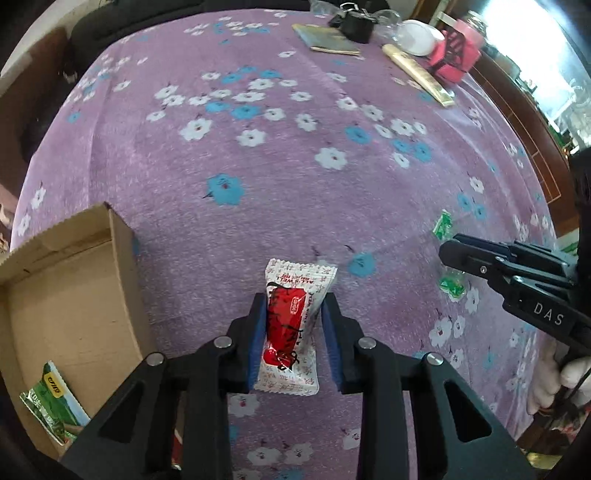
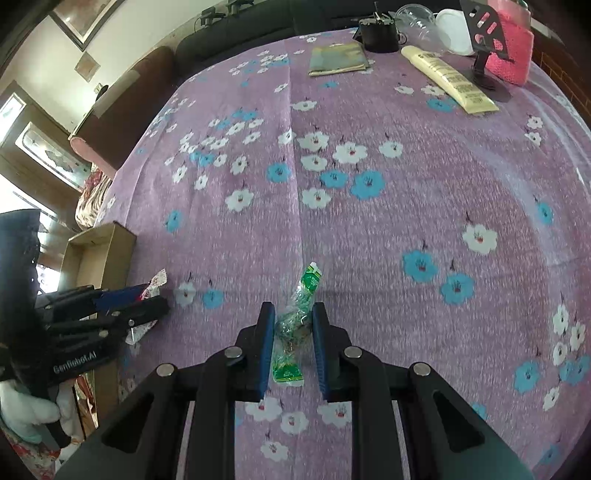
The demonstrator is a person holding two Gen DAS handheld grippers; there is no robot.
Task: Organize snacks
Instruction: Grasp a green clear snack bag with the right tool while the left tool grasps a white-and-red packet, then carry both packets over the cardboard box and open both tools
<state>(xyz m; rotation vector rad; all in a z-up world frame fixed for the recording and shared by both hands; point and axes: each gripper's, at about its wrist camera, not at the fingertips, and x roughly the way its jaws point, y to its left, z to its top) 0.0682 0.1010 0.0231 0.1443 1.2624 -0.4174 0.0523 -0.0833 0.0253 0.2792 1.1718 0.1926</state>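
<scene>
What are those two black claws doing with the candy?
A person is tidying snacks with a claw in each hand. The left claw has its blue pads around a red-and-white wrapped snack on the purple flowered tablecloth. The right claw is closed around a small green crinkly candy wrapper. An open brown cardboard box sits to the left, with one green snack packet already inside. Neither snack is in the box yet.

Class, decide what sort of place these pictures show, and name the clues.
Probably a home living room: a table under a flowered tablecloth, a dark sofa behind it, and framed pictures on the wall.
</scene>
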